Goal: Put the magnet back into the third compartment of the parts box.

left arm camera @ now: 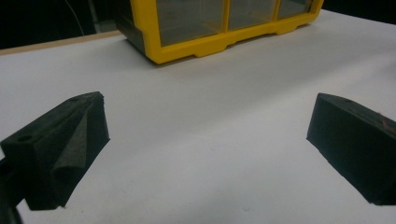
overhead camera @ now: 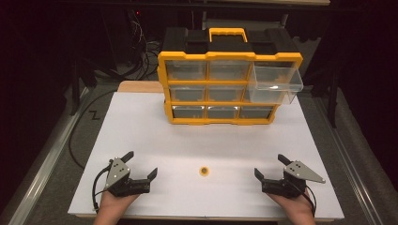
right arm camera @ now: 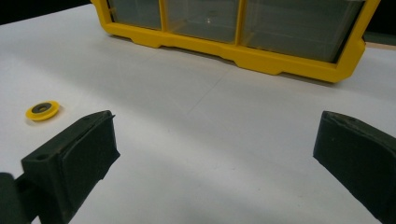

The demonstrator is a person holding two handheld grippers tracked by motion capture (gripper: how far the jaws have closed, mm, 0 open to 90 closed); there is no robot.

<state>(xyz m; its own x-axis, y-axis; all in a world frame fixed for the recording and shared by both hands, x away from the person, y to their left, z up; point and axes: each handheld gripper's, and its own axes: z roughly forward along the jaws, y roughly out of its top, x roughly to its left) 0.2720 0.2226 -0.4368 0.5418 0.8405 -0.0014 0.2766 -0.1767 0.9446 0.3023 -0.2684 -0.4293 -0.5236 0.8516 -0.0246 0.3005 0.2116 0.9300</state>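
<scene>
A small yellow disc with a dark centre (overhead camera: 204,170) lies flat on the white table top, between my two grippers; it also lies left of the jaws in the right gripper view (right arm camera: 42,110). My left gripper (overhead camera: 141,164) rests at the front left, open, nothing between its jaws (left arm camera: 208,144). At the front right my right gripper (overhead camera: 271,166) is open and holds nothing (right arm camera: 217,154). A yellow and black drawer cabinet (overhead camera: 230,84) stands at the back. Its clear upper right drawer (overhead camera: 276,83) is pulled out.
The white board (overhead camera: 141,126) covers the table, with a wooden edge showing behind it at the left. Cables trail on the dark floor to the left and behind. A bare stretch of board lies between the cabinet and the grippers.
</scene>
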